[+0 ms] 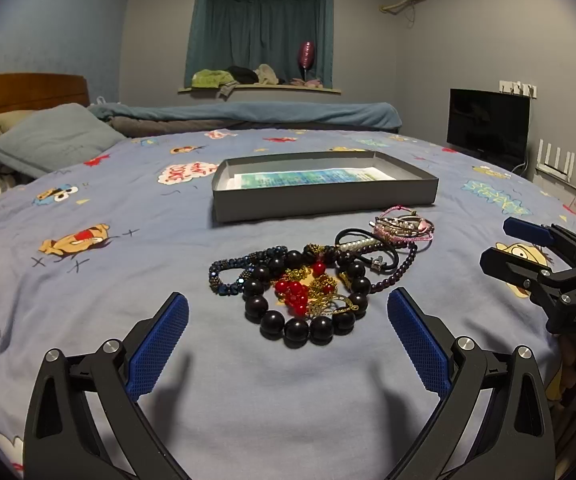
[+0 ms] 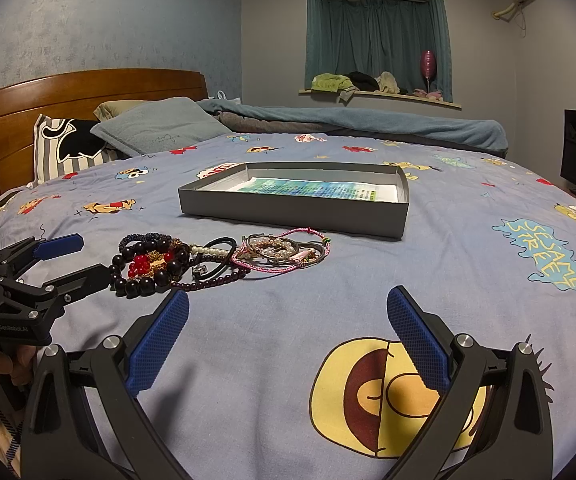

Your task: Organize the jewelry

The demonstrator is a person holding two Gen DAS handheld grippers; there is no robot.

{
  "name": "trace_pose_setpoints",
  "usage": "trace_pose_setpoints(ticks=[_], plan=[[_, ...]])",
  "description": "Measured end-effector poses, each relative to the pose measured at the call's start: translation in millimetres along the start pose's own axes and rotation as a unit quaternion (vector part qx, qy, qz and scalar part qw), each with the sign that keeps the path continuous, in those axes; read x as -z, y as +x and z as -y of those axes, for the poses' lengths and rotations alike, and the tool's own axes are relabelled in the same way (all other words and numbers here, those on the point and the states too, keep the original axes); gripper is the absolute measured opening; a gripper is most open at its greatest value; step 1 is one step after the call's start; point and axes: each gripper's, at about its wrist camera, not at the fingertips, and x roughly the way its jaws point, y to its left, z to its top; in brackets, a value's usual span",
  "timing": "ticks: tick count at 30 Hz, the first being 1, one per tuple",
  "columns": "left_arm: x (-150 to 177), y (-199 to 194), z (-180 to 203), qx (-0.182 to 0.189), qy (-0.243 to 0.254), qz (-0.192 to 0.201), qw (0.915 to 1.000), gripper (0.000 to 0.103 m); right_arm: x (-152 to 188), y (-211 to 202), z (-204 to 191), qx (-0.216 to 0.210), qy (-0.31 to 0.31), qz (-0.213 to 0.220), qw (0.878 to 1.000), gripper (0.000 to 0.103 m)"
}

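A pile of jewelry lies on the blue cartoon bedsheet: a big black bead bracelet (image 1: pixel 308 326), red beads (image 1: pixel 294 292) with gold chain, a dark blue beaded bracelet (image 1: pixel 228 274), a purple bead strand (image 1: pixel 398 274) and pink and pearl bracelets (image 1: pixel 404 224). The pile also shows in the right wrist view (image 2: pixel 156 264), with the pink bracelets (image 2: pixel 284 254). A shallow grey box (image 1: pixel 324 200) with a printed sheet inside sits behind it (image 2: pixel 296 214). My left gripper (image 1: pixel 288 320) is open just before the black beads. My right gripper (image 2: pixel 288 320) is open and empty, right of the pile.
Pillows (image 2: pixel 156 128) and a wooden headboard (image 2: pixel 88 92) are at the left. A folded blue blanket (image 1: pixel 256 114) lies along the far edge. A dark TV (image 1: pixel 488 124) stands at the right. A curtained window ledge (image 1: pixel 260 88) holds clothes.
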Motion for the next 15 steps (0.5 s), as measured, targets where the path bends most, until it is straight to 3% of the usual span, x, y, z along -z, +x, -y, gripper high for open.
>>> trace_pose_setpoints(ticks=[15], plan=[[0.7, 1.7, 2.2, 0.0, 0.002, -0.002, 1.0, 0.099, -0.6, 0.1, 0.0, -0.001, 0.001, 0.0, 1.0, 0.098]])
